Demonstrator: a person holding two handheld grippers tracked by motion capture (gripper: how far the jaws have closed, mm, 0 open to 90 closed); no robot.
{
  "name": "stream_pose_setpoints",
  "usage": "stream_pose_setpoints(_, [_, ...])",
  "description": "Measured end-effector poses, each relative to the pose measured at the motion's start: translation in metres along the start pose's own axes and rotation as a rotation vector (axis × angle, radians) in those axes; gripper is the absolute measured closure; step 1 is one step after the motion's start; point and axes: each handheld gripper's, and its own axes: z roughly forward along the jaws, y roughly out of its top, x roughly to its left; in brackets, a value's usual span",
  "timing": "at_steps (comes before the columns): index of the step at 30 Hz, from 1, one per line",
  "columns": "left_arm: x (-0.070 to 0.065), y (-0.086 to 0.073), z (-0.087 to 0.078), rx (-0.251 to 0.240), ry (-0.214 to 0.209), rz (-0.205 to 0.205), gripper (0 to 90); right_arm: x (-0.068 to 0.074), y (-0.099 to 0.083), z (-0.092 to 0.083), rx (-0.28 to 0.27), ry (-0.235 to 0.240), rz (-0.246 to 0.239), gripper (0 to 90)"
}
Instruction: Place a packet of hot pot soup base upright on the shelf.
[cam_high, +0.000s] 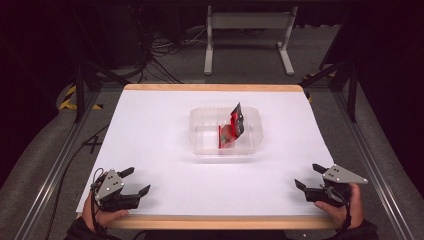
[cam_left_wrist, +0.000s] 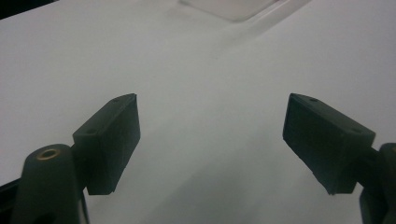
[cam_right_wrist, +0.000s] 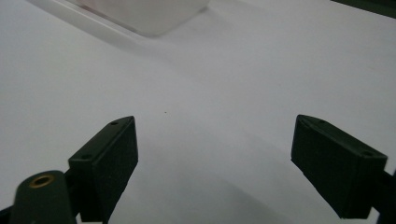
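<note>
A clear plastic tub (cam_high: 200, 131) stands in the middle of the white table. A red and black snack packet (cam_high: 231, 129) leans upright inside it. My left gripper (cam_high: 137, 181) rests near the front left corner, held by a hand, jaws wide apart with nothing between them. My right gripper (cam_high: 309, 176) sits near the front right corner, likewise open and empty. In the left gripper view the black pads (cam_left_wrist: 116, 140) frame bare white table, with the tub's blurred edge (cam_left_wrist: 233, 9) at the top. The right gripper view has its pads (cam_right_wrist: 109, 163) over white table and the tub's corner (cam_right_wrist: 149, 16) at top left.
The table (cam_high: 150, 125) has a wooden rim at front and back. Beyond it stand a white frame (cam_high: 247, 35), cables on the floor and dark stands at both sides. Metal rails run along the table's left and right.
</note>
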Motion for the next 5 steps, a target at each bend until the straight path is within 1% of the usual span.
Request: stream_pose_setpoints(5, [0.0002,-0.0003,0.0003,0.004,-0.001,0.003,20.2,0.0023,0.0009,0.0007,0.002,0.006,-0.004,15.6])
